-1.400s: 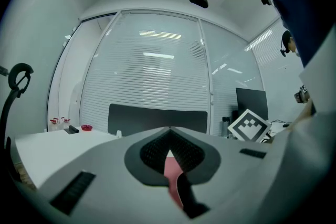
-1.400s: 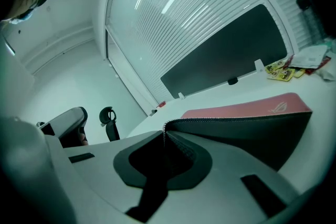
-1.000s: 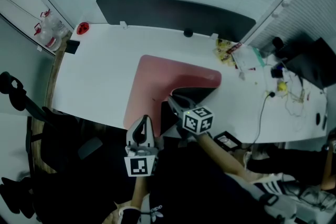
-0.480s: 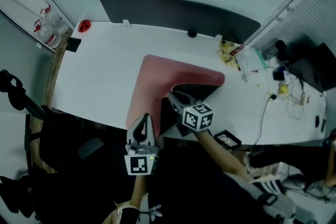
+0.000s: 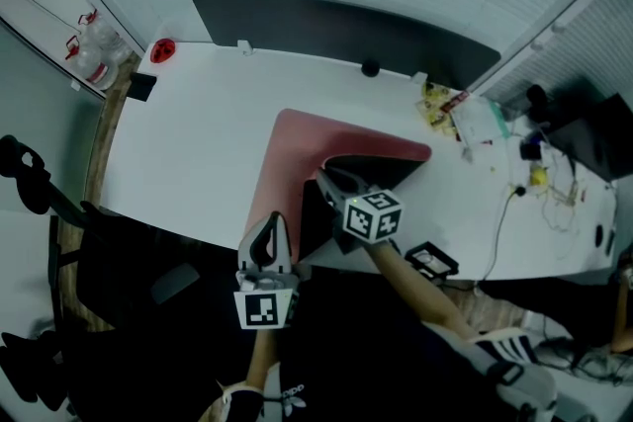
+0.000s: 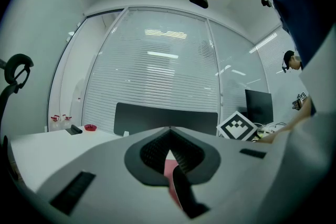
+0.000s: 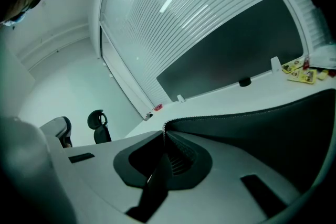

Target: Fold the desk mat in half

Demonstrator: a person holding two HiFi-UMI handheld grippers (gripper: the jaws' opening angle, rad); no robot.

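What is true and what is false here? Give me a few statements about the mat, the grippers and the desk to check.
1. The desk mat is pink on top and dark underneath. True.
2. The mat lies flat on the white desk. False: its near right part is lifted and turned over, with the dark side showing.
3. The right gripper is empty. False: its jaws are shut on the mat's edge.
4. A small red object sits at the desk's far left corner. True.
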